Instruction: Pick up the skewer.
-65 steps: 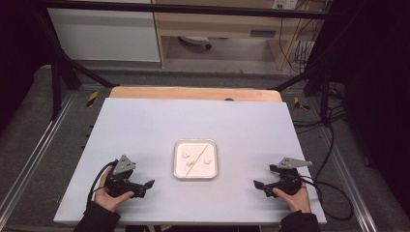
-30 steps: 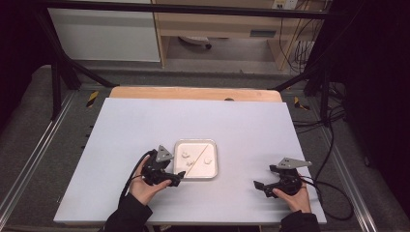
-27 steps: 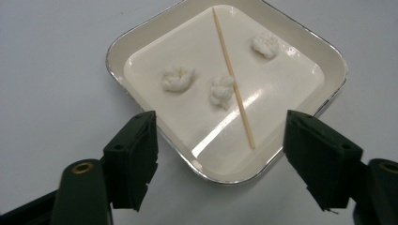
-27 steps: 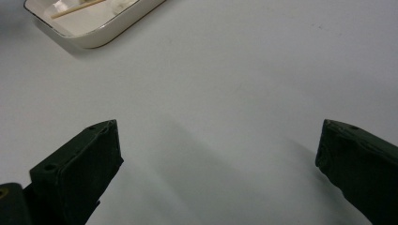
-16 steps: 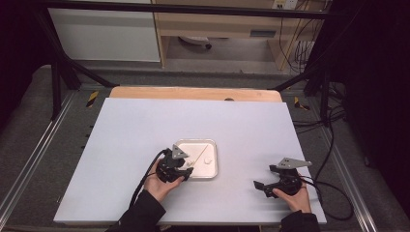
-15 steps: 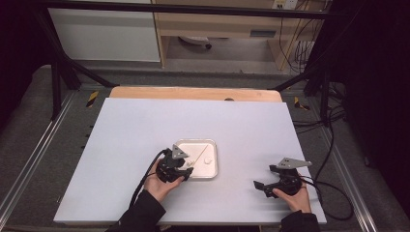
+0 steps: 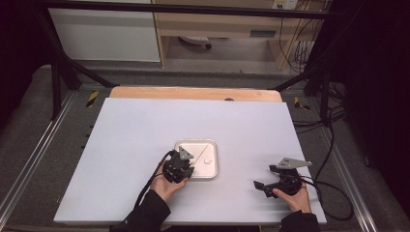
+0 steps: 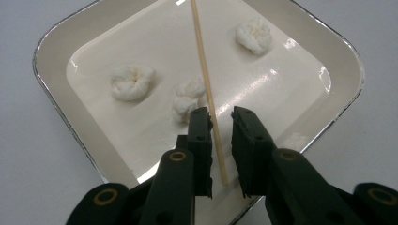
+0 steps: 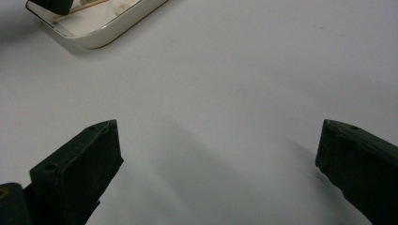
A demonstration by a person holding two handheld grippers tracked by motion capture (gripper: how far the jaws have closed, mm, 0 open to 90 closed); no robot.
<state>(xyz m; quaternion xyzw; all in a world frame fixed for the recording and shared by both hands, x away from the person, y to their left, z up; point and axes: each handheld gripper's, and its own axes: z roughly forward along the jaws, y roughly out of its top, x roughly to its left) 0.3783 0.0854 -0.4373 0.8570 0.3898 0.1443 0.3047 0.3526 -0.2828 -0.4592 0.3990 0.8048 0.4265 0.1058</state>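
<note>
A white square tray [image 7: 214, 159] sits mid-table holding a thin wooden stick [image 7: 203, 151] and small white dough lumps [image 7: 207, 160]. My left gripper [image 7: 187, 168] reaches over the tray's near left corner. In the left gripper view its jaws [image 8: 221, 117] have just been closing and straddle the stick [image 8: 202, 61] near its end, with a small gap still on the right side. Three lumps [image 8: 131, 82] lie on the tray [image 8: 51, 93] beyond the jaws. My right gripper [image 7: 265, 177] rests open on the table at the right, its jaws [image 9: 218, 136] wide apart over bare white surface.
The white tabletop [image 7: 145, 135] spreads around the tray. A wooden strip [image 7: 193, 93] runs along its far edge. Metal frame rails [image 7: 29, 164] flank both sides, and cables [image 7: 333, 188] trail at the right. The tray's corner [image 9: 101, 33] shows far off in the right gripper view.
My left hand has moved right from the table's left part to the tray and settled over its near corner. The right hand has stayed still.
</note>
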